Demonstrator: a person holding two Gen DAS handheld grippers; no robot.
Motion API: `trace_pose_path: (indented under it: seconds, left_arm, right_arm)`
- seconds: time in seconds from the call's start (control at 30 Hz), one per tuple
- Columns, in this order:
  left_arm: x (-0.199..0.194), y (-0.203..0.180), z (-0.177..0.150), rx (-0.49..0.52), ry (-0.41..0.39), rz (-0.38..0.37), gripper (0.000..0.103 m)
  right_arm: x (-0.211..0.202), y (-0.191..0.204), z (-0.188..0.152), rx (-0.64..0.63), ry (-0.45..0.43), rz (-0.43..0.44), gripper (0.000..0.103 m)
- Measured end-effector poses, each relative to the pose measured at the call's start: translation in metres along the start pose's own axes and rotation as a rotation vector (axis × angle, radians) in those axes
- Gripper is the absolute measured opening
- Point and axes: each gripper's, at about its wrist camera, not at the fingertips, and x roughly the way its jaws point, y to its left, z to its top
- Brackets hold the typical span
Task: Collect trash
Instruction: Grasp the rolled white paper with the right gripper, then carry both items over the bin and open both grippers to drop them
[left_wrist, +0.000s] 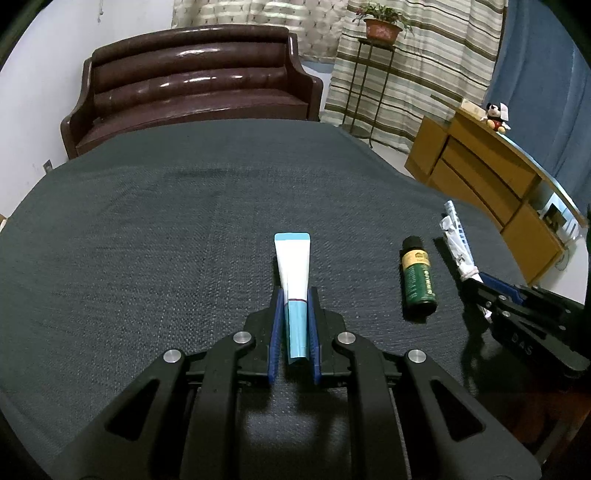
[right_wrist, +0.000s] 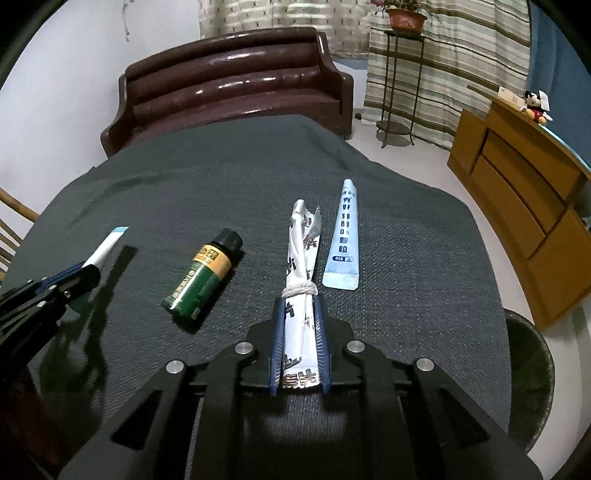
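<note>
Both pick-ups are made: the left gripper (left_wrist: 295, 295) is clenched on the white-and-blue tube (left_wrist: 293, 266), the right gripper (right_wrist: 300, 306) on the rolled wrapper (right_wrist: 301, 258) (string-tied). Both pieces rest near the worktop's (left_wrist: 147, 240) near edge. The green bottle (right_wrist: 201, 275) lies between them and the blue sachet (right_wrist: 343, 236) beside the wrapper; next, probably, a lift toward some bin.

One white-and-blue tube (left_wrist: 293, 266), one green bottle (right_wrist: 202, 275), one tied white wrapper (right_wrist: 301, 258) and one pale blue sachet (right_wrist: 343, 240) are counted on the dark cloth (right_wrist: 221, 177), bottle between tube and wrapper, two grippers seen.

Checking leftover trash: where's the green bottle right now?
The green bottle lies on its side on the dark table cloth, untouched, between the left gripper's tube and the right gripper's rolled wrapper.
</note>
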Motion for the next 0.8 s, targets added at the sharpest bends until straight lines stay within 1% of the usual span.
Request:
trace_pose_path:
  seconds: [0.13, 0.33, 0.5, 0.8]
  left_arm:
    - [-0.006, -0.005, -0.001, 0.006, -0.011, -0.016, 0.013]
    - [-0.016, -0.031, -0.003, 0.029, -0.027, -0.069, 0.013]
    - [-0.02, -0.068, -0.006, 0.062, -0.026, -0.133, 0.013]
    - [-0.022, -0.144, -0.013, 0.157, -0.036, -0.23, 0.013]
  right_arm:
    - [-0.017, -0.008, -0.002, 0.011, -0.039, -0.007, 0.017]
    - [-0.043, -0.034, -0.012, 0.063, -0.084, -0.042, 0.017]
    - [-0.066, -0.066, -0.029, 0.123, -0.114, -0.098, 0.017]
    - [-0.086, -0.122, -0.055, 0.223, -0.133, -0.203, 0.017]
